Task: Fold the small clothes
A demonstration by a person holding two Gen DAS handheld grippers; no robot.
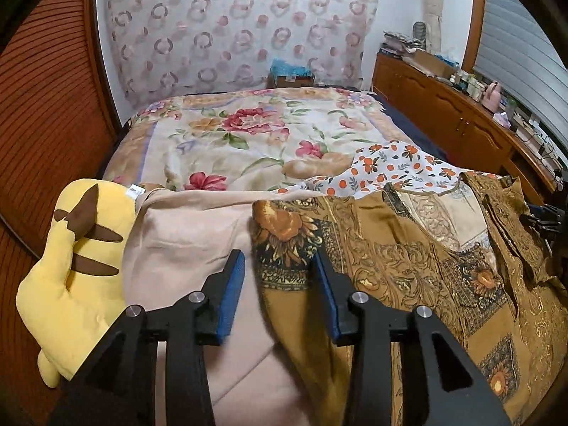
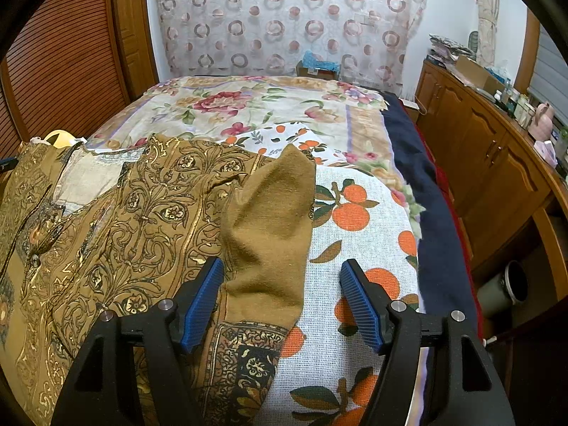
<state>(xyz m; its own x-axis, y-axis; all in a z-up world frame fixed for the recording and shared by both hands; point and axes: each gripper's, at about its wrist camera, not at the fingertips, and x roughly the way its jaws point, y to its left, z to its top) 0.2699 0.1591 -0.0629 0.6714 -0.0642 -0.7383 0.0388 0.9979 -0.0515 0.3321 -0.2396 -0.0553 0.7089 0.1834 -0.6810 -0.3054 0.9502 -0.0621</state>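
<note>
Brown patterned garment [image 1: 408,266] lies spread on the bed [image 1: 227,135]; left tool [image 1: 280,266] and right tool [image 2: 282,277] both gape, pinching nothing.

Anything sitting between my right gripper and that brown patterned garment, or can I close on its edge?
Nothing visible blocks it. The right gripper is open, and the brown patterned garment already lies under it, its plain flap between the jaws. Beneath is only the orange-print cloth.

A bed [image 1: 248,131] under a floral cover fills a white-walled room, with a circle-patterned curtain [image 1: 227,25] behind and a cluttered wooden sideboard [image 2: 490,156] alongside.
</note>
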